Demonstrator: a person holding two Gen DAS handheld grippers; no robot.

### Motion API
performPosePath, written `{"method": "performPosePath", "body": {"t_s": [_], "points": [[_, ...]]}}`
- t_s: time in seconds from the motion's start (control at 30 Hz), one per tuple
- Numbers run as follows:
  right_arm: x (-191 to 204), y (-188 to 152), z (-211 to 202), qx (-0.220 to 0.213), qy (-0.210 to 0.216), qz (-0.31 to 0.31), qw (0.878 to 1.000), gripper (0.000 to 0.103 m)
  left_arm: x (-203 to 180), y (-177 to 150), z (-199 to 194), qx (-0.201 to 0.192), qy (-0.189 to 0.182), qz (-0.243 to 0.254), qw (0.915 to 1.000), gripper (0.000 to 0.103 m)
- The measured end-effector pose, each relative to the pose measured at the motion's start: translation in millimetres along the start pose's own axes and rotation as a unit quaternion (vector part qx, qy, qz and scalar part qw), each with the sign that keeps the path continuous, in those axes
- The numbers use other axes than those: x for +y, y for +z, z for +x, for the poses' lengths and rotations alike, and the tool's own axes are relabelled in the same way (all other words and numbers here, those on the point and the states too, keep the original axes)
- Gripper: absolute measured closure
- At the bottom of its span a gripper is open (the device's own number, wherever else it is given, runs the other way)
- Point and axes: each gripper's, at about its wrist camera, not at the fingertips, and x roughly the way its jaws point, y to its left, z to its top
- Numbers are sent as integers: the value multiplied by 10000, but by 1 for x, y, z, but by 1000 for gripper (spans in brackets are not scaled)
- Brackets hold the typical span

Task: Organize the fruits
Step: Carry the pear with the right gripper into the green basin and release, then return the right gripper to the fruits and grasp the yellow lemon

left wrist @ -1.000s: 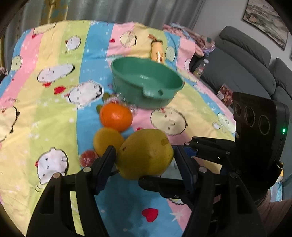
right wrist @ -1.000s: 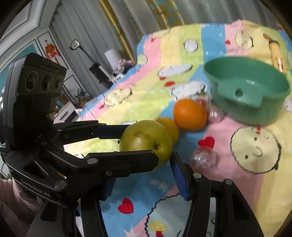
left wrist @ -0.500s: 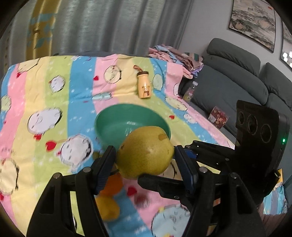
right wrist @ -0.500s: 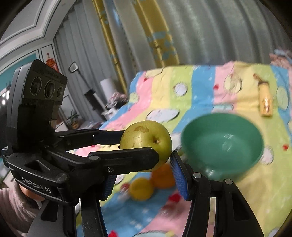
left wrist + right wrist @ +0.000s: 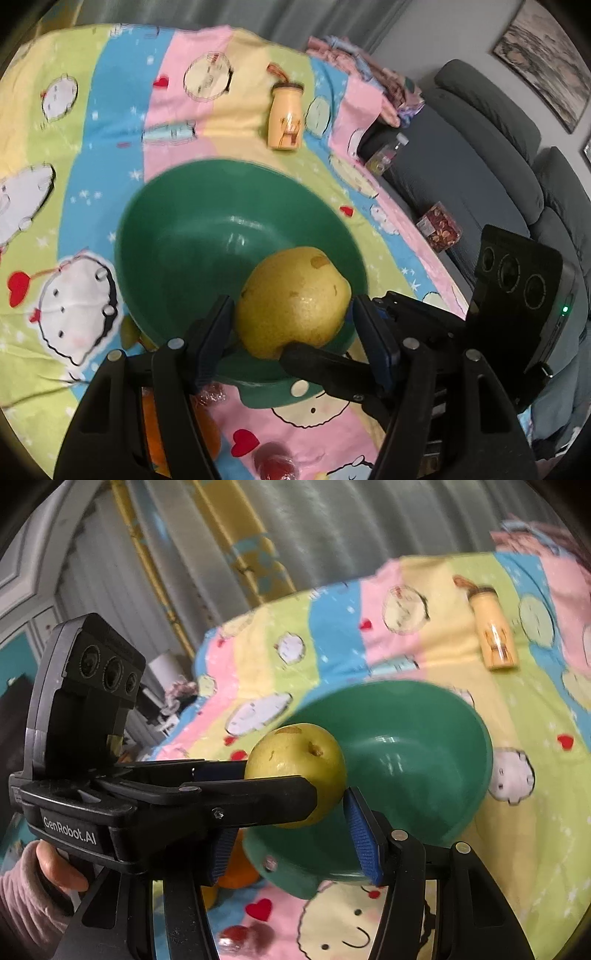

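Observation:
A yellow-green pear (image 5: pixel 291 295) (image 5: pixel 295 760) hangs over the near side of the green bowl (image 5: pixel 184 240) (image 5: pixel 424 746), which has nothing in it. My left gripper (image 5: pixel 292 306) is shut on the pear, with a pad on each side. My right gripper (image 5: pixel 288 812) comes in from the other side and is shut on the same pear; its left pad is hidden behind the left gripper's arm. An orange (image 5: pixel 236 871) (image 5: pixel 155 435) and a yellow fruit (image 5: pixel 208 897) lie on the striped cloth just before the bowl.
A yellow bottle (image 5: pixel 286 118) (image 5: pixel 495 638) lies on the cloth beyond the bowl. Red wrapped sweets (image 5: pixel 273 461) (image 5: pixel 232 934) lie near the front. Small green fruits (image 5: pixel 127 332) sit at the bowl's left. A grey sofa (image 5: pixel 480 166) borders the right edge. A hand (image 5: pixel 55 871) holds the left gripper.
Both grippers have lifted the pear off the cloth, away from the orange and the yellow fruit, and carried it forward over the bowl's near rim. Neither grip has changed.

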Motion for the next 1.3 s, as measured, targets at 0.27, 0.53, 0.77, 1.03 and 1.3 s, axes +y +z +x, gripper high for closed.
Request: {"method": "performPosePath", "body": {"t_s": [0.27,0.53,0.77,1.03,1.3], "points": [[10,-3,0,91,-398,-185,9990,44,2,-3,0,37,212,-140,9997,36],[18,1,-24,-290,-624,-252,9973,36,4,-5,-58,-679,738,-75,9949,17],[29,4,-50,-667,-424,-295,9964,30,22,-36,-109,-1179,1454,-357,9817,0],[51,-7,-59,-559,-449,-554,9959,30,41,-88,-131,-1290,1755,-829,9725,0],[82,-51,-40,-192,-164,-622,9977,24,52,-116,-114,-1028,1611,-867,9777,0]]}}
